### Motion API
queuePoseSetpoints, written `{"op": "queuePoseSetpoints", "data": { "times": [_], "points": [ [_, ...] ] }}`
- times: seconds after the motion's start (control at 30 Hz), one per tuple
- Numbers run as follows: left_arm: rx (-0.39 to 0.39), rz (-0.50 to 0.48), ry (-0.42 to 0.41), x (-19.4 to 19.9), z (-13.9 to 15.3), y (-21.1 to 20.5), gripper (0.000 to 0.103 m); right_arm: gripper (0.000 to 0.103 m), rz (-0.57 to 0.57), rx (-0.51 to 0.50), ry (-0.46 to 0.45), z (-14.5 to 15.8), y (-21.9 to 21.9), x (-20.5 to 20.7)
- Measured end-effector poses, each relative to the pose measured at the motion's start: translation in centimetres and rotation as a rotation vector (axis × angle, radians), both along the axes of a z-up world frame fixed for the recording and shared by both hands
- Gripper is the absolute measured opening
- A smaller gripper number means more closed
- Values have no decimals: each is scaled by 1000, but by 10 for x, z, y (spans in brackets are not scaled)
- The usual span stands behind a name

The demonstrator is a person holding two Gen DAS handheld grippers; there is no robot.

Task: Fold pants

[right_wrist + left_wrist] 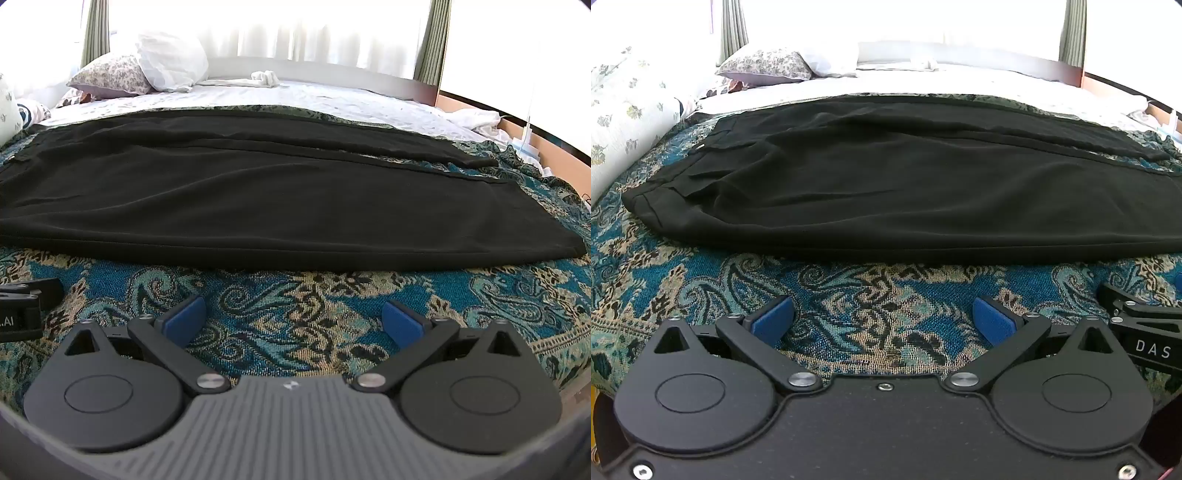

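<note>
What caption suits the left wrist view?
Open left gripper hovers over a paisley blanket before flat black pants.

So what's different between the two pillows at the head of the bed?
The patterned pillow carries a small dark floral print, while the white pillow is plain. The patterned pillow lies lower and flatter on the white sheet; the white pillow sits propped higher, behind it, and looks puffier and more crumpled. Both sit at the far left end of the bed, beyond the black pants.
</note>
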State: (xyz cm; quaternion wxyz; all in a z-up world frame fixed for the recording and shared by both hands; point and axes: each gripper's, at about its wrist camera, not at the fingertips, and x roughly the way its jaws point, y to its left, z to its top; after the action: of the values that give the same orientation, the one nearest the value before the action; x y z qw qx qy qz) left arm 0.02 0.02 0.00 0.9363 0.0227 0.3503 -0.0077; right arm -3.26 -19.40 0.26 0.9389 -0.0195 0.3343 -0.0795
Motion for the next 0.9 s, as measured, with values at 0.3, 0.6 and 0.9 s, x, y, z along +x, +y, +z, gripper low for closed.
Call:
{"op": "queuePoseSetpoints", "data": {
  "times": [0.3,0.6,0.9],
  "points": [
    [15,-1,-14,-12,0,-9,103,103,0,1,0,0,0,0],
    [1,-1,8,1,2,1,103,103,0,1,-1,0,0,0],
    [0,-1,10,2,3,1,103,103,-1,1,-1,0,0,0]
  ]
}}
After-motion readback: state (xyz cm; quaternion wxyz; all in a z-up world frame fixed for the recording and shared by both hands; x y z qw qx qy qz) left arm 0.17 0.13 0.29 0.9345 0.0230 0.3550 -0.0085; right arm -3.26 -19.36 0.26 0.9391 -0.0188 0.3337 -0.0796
